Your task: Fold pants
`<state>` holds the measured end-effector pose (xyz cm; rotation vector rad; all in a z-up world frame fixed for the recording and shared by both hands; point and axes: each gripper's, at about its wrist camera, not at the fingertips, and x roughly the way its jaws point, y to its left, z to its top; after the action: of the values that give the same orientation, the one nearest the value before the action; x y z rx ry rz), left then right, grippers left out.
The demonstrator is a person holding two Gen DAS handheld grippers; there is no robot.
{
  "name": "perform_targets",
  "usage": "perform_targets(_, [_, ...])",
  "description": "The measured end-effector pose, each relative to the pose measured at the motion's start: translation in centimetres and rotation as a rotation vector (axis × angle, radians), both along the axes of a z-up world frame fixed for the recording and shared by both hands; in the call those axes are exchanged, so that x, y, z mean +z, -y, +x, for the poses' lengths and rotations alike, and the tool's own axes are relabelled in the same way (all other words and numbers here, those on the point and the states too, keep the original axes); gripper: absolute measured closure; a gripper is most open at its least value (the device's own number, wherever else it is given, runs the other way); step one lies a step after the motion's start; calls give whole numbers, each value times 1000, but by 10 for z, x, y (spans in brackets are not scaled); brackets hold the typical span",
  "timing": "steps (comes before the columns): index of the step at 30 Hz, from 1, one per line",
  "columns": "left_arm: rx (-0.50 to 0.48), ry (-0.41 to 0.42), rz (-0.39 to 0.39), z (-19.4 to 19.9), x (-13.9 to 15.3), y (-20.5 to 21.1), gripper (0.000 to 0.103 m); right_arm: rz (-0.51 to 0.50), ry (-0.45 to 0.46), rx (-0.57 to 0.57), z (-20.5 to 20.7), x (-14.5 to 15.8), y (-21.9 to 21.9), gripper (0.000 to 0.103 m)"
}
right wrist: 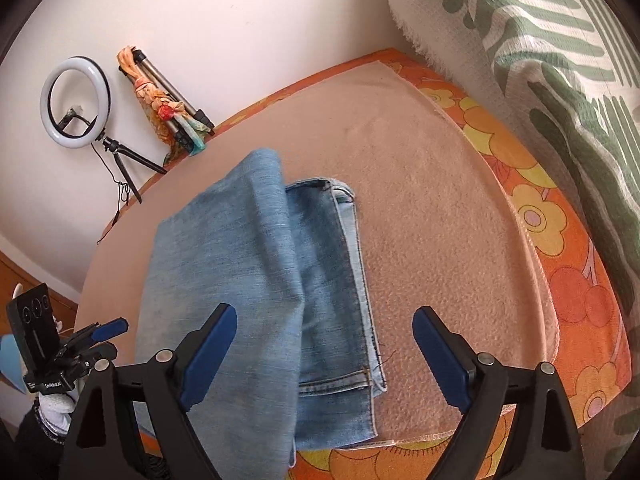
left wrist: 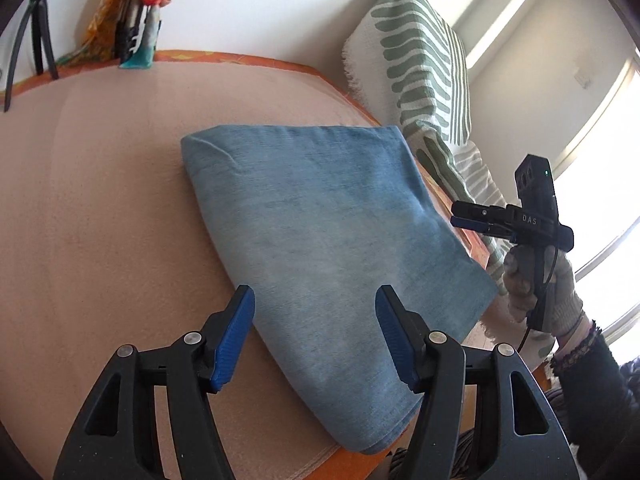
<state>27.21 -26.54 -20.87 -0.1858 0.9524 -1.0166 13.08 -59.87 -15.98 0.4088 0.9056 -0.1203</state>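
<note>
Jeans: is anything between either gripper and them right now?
Nothing visible. The folded jeans lie alone on the pink blanket, with both the left gripper and right gripper open just above them.

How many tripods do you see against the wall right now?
2. The ring light tripod stands on the table's far corner; a folded tripod leans on the wall just right of it, scarf-wrapped. Others may be out of frame.

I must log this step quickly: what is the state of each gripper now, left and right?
Left gripper: open, holding nothing; the folded jeans lie under it.
Right gripper: open wide, holding nothing, above the jeans.
</note>
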Motion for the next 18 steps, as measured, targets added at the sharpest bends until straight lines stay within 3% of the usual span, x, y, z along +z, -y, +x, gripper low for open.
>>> perform_targets(6, [15, -113, -19, 18, -22, 6, 41, 172, 22, -10, 5, -20, 24, 11])
perform_targets(18, [7, -157, -51, 31, -35, 20, 40, 219, 47, 140, 22, -30, 2, 9])
